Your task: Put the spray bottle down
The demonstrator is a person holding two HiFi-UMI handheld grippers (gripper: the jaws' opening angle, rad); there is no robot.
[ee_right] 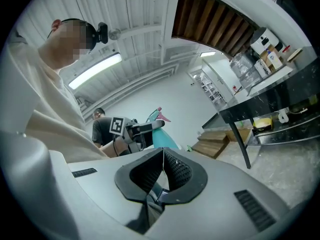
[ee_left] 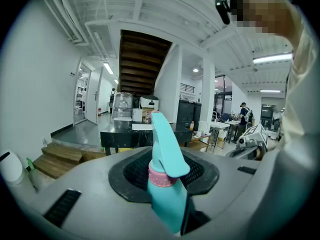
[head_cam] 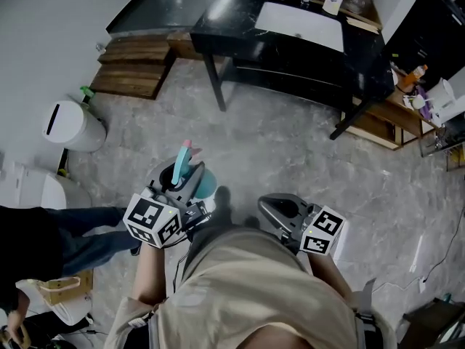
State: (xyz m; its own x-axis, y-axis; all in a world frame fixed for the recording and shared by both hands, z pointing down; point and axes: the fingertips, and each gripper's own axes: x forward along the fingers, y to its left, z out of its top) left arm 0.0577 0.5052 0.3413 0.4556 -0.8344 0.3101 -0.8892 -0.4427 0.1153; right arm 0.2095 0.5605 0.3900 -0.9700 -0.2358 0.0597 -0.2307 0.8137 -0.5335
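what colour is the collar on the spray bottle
Pink collar, on a teal bottle; clearest in the left gripper view.

A black table (head_cam: 232, 17) stands near wooden steps (head_cam: 134, 64) and a white bin (head_cam: 69, 126).

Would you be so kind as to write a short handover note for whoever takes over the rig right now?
Left gripper: shut on the spray bottle, which is held in the air above the floor.
Right gripper: shut, empty.
The black table stands ahead, apart from both grippers.
Done: the bottle is in hand.
Left: set it down and let go.
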